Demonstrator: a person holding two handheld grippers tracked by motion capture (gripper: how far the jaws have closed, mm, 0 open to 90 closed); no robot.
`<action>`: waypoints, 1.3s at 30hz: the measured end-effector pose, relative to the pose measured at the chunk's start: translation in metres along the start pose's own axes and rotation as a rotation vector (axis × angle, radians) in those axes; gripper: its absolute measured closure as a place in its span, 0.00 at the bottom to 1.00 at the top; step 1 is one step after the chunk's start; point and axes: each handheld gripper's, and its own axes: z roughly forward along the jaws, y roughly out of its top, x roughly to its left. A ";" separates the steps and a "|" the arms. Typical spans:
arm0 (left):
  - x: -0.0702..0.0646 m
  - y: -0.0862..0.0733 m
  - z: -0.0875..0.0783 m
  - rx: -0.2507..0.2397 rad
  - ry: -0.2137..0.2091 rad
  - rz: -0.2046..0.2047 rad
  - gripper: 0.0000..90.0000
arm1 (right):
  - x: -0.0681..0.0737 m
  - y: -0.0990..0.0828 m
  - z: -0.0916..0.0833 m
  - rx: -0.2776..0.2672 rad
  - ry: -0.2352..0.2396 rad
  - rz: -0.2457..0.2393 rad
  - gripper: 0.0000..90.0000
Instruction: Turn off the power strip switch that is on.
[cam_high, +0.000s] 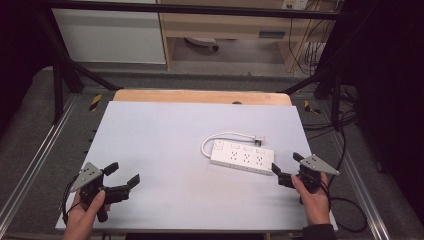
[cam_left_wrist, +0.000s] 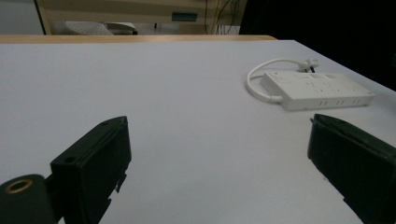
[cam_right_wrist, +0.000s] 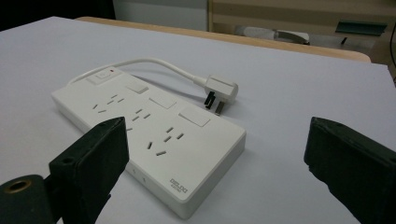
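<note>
Black jaws of right gripper (cam_high: 289, 170) spread wide, nothing btwn them, held by right hand (cam_high: 312, 197) just beside near-right end of white power strip (cam_high: 242, 157). Strip lies flat on pale grey table (cam_high: 165, 135), right of centre, w/ short cord looping round to plug (cam_right_wrist: 220, 91) resting just behind it. Left gripper (cam_high: 123, 175) also spread, empty, in left hand (cam_high: 86, 212) at front-left corner, well apart from strip.

In the right gripper view the power strip (cam_right_wrist: 154, 135) runs behind the left jaw at seven o'clock, hiding its near corner (the brand print there is too small to read). Both jaws are cut off by the bottom edge. The plug (cam_right_wrist: 219, 91) prongs are blurred.
</note>
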 end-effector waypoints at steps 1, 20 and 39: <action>0.000 0.000 0.000 0.001 0.002 0.001 0.07 | 0.000 0.000 0.000 0.004 0.002 0.004 0.07; 0.001 0.000 -0.001 0.000 0.004 -0.005 0.07 | 0.007 0.003 0.001 0.023 0.031 -0.010 0.06; 0.000 -0.001 0.002 0.022 0.003 -0.007 0.06 | 0.019 0.016 -0.005 -0.025 0.054 -0.008 0.05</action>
